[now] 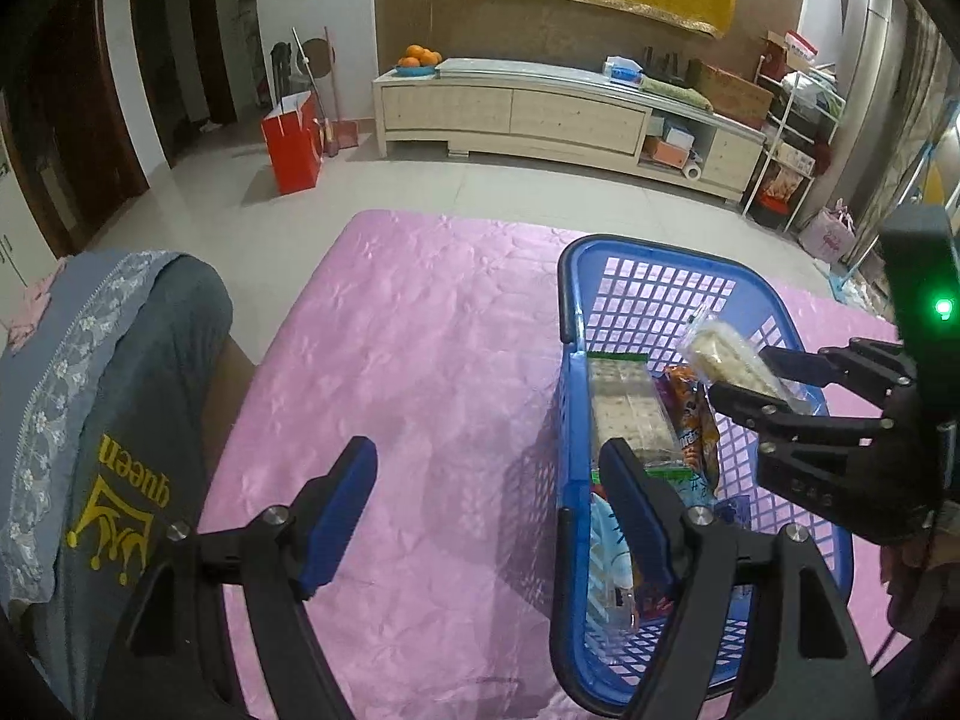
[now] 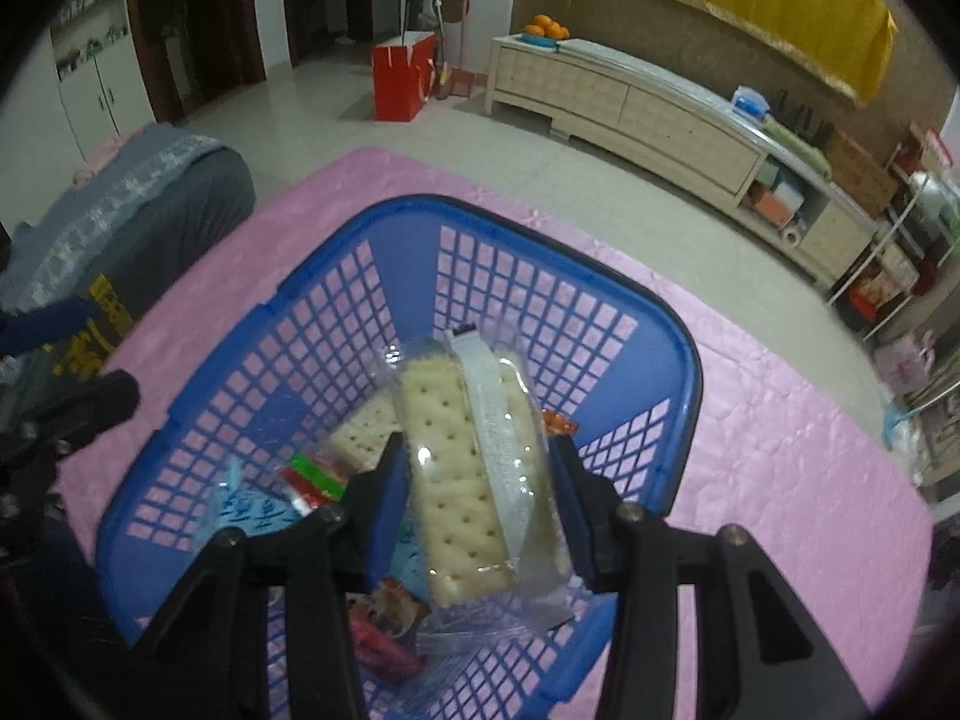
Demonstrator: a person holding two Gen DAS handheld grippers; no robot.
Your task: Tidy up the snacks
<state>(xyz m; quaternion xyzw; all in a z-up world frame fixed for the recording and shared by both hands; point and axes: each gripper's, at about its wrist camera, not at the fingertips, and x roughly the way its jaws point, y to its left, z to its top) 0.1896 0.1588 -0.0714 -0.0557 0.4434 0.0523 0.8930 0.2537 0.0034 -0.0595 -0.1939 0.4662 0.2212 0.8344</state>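
A blue plastic basket [image 1: 570, 276] [image 2: 684, 360] stands on the pink tablecloth [image 1: 420, 360] and holds several snack packs. My right gripper [image 2: 474, 474] [image 1: 762, 384] is shut on a clear-wrapped cracker pack [image 2: 462, 468] [image 1: 729, 354] and holds it above the inside of the basket. A second cracker pack with green ends [image 1: 630, 414] lies in the basket beside an orange packet [image 1: 690, 420]. My left gripper [image 1: 486, 480] is open and empty, with its right finger over the basket's left wall and its left finger over the cloth.
A grey cushion with a yellow crown print [image 1: 120, 432] sits at the table's left edge. Beyond the table are tiled floor, a red paper bag [image 1: 294, 138], a long low cabinet [image 1: 540, 114] with oranges on it, and cluttered shelves at the right.
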